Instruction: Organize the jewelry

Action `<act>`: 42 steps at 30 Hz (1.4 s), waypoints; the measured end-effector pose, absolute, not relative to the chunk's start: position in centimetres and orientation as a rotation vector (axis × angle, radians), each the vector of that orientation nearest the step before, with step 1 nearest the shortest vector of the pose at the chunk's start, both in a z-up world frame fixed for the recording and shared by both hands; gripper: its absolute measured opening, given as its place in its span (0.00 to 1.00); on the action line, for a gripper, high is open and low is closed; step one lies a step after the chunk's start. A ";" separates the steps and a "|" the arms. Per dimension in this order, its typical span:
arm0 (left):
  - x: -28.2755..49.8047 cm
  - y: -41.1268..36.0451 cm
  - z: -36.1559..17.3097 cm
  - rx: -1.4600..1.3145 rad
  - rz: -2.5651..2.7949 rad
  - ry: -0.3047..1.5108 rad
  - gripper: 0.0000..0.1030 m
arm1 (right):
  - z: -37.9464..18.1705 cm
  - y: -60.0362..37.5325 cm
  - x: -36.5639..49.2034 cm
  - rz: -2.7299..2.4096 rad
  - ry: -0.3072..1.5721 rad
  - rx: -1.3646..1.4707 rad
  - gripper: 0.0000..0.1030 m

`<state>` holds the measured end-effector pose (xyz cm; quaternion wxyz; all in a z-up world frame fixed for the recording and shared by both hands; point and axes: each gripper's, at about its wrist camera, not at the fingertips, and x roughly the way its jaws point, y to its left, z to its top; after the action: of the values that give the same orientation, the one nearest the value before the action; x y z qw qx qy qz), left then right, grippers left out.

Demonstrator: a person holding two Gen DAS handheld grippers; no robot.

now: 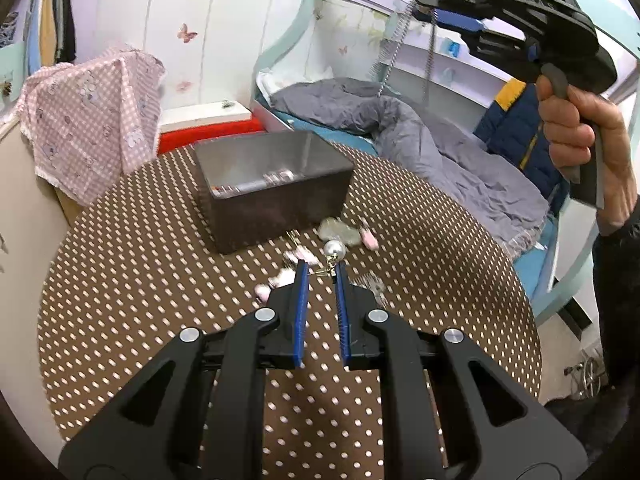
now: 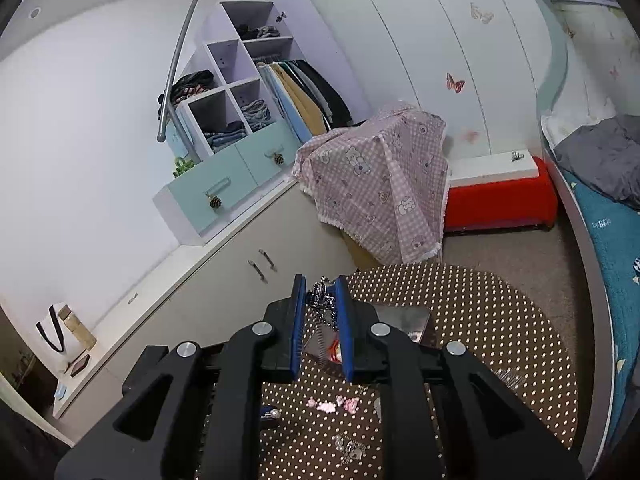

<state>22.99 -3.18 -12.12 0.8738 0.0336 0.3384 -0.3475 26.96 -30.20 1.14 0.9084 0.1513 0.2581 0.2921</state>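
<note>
The chain (image 1: 394,44) hangs straight down, long axis vertical, from the right tool (image 1: 430,10), pinched by its top end and raised over the table (image 1: 120,280), likely for lowering into the box (image 1: 276,204). The left tool (image 1: 321,270) pinches a pearl earring (image 1: 333,249), pearl pointing at the box.

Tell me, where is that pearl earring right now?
In the left wrist view, the pearl earring sits pinched at the tips of the left gripper, above the polka-dot table, just in front of the dark box.
</note>
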 end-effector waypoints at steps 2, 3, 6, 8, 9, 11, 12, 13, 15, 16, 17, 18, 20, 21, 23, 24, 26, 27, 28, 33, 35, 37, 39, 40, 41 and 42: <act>24.0 -2.9 -11.0 0.059 -0.683 0.697 0.13 | 2.1 -30.1 27.4 0.605 0.513 0.311 0.13; 24.5 -2.7 -10.5 0.052 -0.668 0.696 0.13 | 2.4 -29.9 27.6 0.609 0.508 0.309 0.13; 26.8 -2.2 -8.2 0.031 -0.605 0.689 0.13 | 3.6 -28.7 28.3 0.634 0.495 0.286 0.13; 28.0 -2.0 -6.9 0.017 -0.579 0.683 0.13 | 4.4 -27.7 28.7 0.658 0.488 0.267 0.13; 28.4 -1.9 -6.5 0.011 -0.570 0.681 0.13 | 4.7 -27.2 28.9 0.669 0.485 0.258 0.13; 29.5 -1.9 -5.4 0.014 -0.556 0.681 0.13 | 5.1 -26.3 29.4 0.690 0.485 0.244 0.13; 29.8 -2.1 -5.1 0.017 -0.550 0.682 0.13 | 5.3 -25.9 29.8 0.697 0.488 0.236 0.13; 30.3 -2.3 -4.9 0.020 -0.549 0.686 0.13 | 5.4 -25.5 30.2 0.701 0.491 0.227 0.13; 31.2 -2.8 -4.8 0.026 -0.550 0.700 0.13 | 5.5 -25.0 30.9 0.704 0.497 0.221 0.13; 31.5 -3.1 -4.9 0.028 -0.549 0.706 0.13 | 5.6 -25.0 31.2 0.699 0.498 0.217 0.13; 32.0 -3.3 -5.1 0.026 -0.553 0.718 0.13 | 5.7 -25.0 31.4 0.695 0.497 0.215 0.13; 32.3 -3.4 -5.2 0.022 -0.558 0.725 0.13 | 5.8 -25.1 31.6 0.691 0.494 0.214 0.13; 33.0 -3.7 -5.5 0.011 -0.564 0.744 0.13 | 6.1 -25.6 31.9 0.679 0.488 0.218 0.13; 33.4 -3.8 -5.7 0.009 -0.566 0.751 0.13 | 6.3 -25.6 32.0 0.676 0.487 0.220 0.13; 34.0 -4.1 -5.8 0.005 -0.568 0.762 0.13 | 6.5 -25.9 32.3 0.672 0.487 0.219 0.13; 34.3 -4.3 -5.9 0.009 -0.569 0.766 0.13 | 6.6 -25.9 32.4 0.672 0.487 0.216 0.13; 34.7 -4.4 -6.0 0.013 -0.568 0.774 0.13 | 6.7 -25.8 32.5 0.674 0.488 0.212 0.13; 34.8 -4.3 -6.1 0.013 -0.568 0.777 0.13 | 6.7 -25.7 32.6 0.676 0.488 0.211 0.13; 35.0 -4.3 -6.1 0.013 -0.568 0.782 0.13 | 6.6 -25.7 32.7 0.679 0.489 0.212 0.13; 35.7 -4.8 -6.2 0.018 -0.562 0.798 0.13 | 5.5 -25.5 33.2 0.685 0.517 0.216 0.13; 36.0 -5.4 -6.8 0.032 -0.561 0.819 0.13 | 4.5 -25.4 33.7 0.678 0.549 0.220 0.13; 36.6 -6.2 -8.0 0.066 -0.572 0.863 0.14 | 2.4 -25.5 34.6 0.659 0.606 0.225 0.14; 37.0 -6.9 -9.2 0.112 -0.553 0.901 0.24 | -0.3 -25.4 35.7 0.624 0.697 0.212 0.18; 37.2 -7.3 -9.9 0.135 -0.530 0.914 0.58 | -1.2 -25.5 35.9 0.598 0.722 0.197 0.23; 37.3 -7.3 -10.2 0.144 -0.495 0.909 0.76 | -2.4 -25.5 36.1 0.560 0.748 0.177 0.36; 37.1 -6.9 -10.2 0.137 -0.450 0.872 0.87 | -3.4 -25.7 36.2 0.532 0.770 0.169 0.52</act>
<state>37.10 -6.86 -10.22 0.8799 0.0656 0.4182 -0.2159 36.23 -25.70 -3.36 0.8891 0.0815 0.3705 0.2562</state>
